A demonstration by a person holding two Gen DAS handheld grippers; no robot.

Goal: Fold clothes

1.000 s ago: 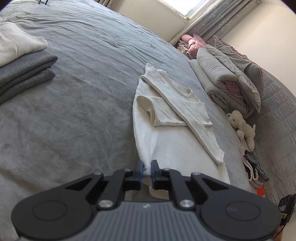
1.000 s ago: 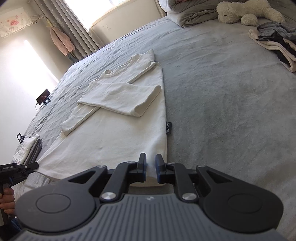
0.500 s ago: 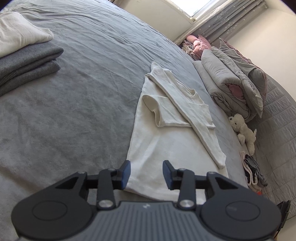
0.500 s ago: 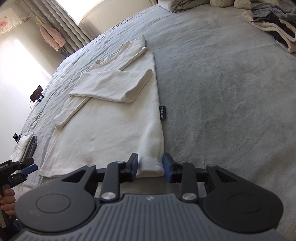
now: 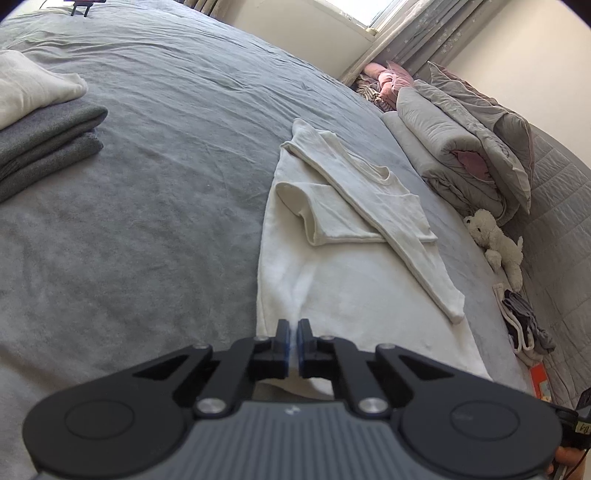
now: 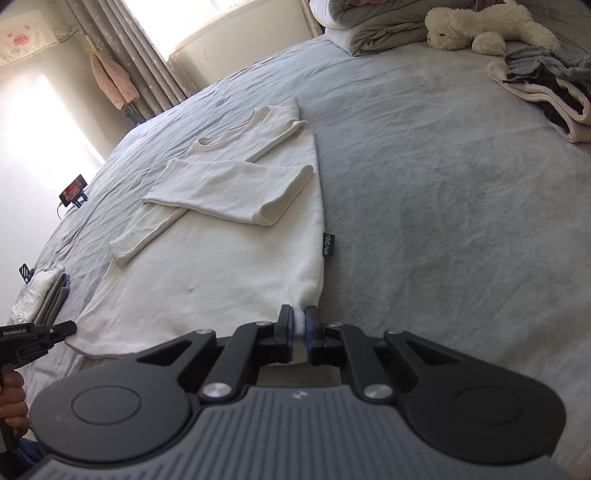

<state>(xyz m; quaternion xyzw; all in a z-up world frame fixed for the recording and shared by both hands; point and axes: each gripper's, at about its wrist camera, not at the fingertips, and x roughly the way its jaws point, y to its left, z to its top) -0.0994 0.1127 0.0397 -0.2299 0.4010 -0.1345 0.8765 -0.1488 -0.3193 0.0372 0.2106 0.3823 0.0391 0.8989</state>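
Observation:
A white long-sleeved shirt [image 5: 351,288] lies flat on the grey bed [image 5: 147,221], both sleeves folded across its chest. My left gripper [image 5: 294,332] is closing its jaws on the near left corner of the hem, and the pads pinch white fabric. In the right wrist view the shirt [image 6: 221,266] runs away from me with a small black tag on its right side seam. My right gripper [image 6: 299,321] is closing on the hem's near right corner, with cloth bunched between the pads. The left gripper [image 6: 70,326] also shows at the shirt's other hem corner.
A folded stack of grey and white clothes [image 5: 44,125] lies at the left. A rolled grey duvet [image 5: 461,158], a white plush toy [image 6: 480,26] and a loose clothes pile [image 6: 546,92] line the right side. A phone on a stand [image 6: 74,188] sits at the far bed edge.
Both grippers opened half a second ago with the hem corners between their jaws, and both have now closed on the fabric. The shirt lies where it was.

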